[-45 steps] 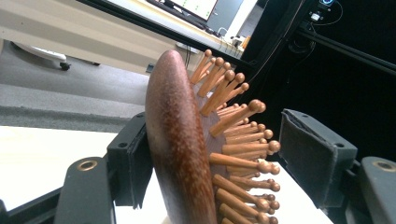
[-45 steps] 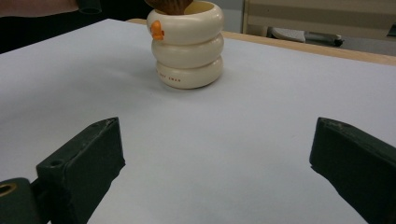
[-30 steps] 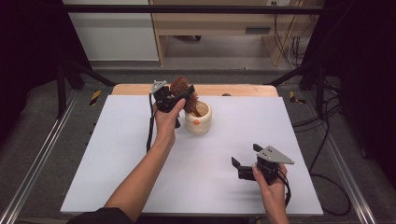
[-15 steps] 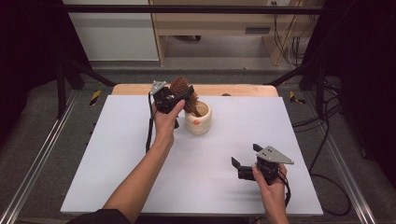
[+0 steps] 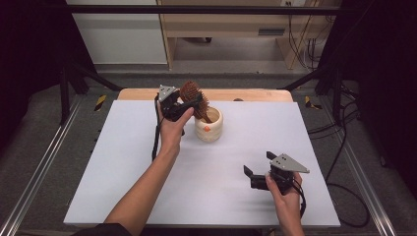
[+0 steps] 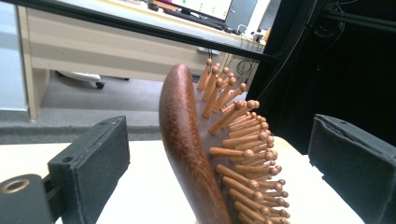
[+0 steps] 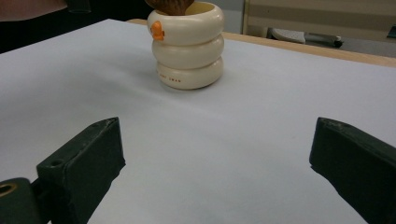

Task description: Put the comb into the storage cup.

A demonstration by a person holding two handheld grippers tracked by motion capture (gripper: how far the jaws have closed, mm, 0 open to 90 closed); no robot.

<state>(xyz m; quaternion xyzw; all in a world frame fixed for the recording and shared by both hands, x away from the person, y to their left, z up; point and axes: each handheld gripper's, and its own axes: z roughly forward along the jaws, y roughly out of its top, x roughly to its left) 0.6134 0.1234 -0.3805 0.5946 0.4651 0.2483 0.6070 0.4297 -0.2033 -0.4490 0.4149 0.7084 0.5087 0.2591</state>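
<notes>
High view frames place the brown wooden paddle hairbrush (image 5: pixel 193 97) handle-down in the cream ringed ceramic cup (image 5: pixel 208 126) near the white table's (image 5: pixel 123 177) far edge, long axis leaning left, pins facing right; the left gripper (image 5: pixel 189 104) jaws have just been opening around it, release nearly done, withdrawal left; the right gripper (image 5: pixel 250 176) is held wide

table: white top (image 5: pixel 123 162) | far edge: wood strip (image 5: pixel 255 94) | behind: wooden desk (image 5: pixel 221 24)
</notes>
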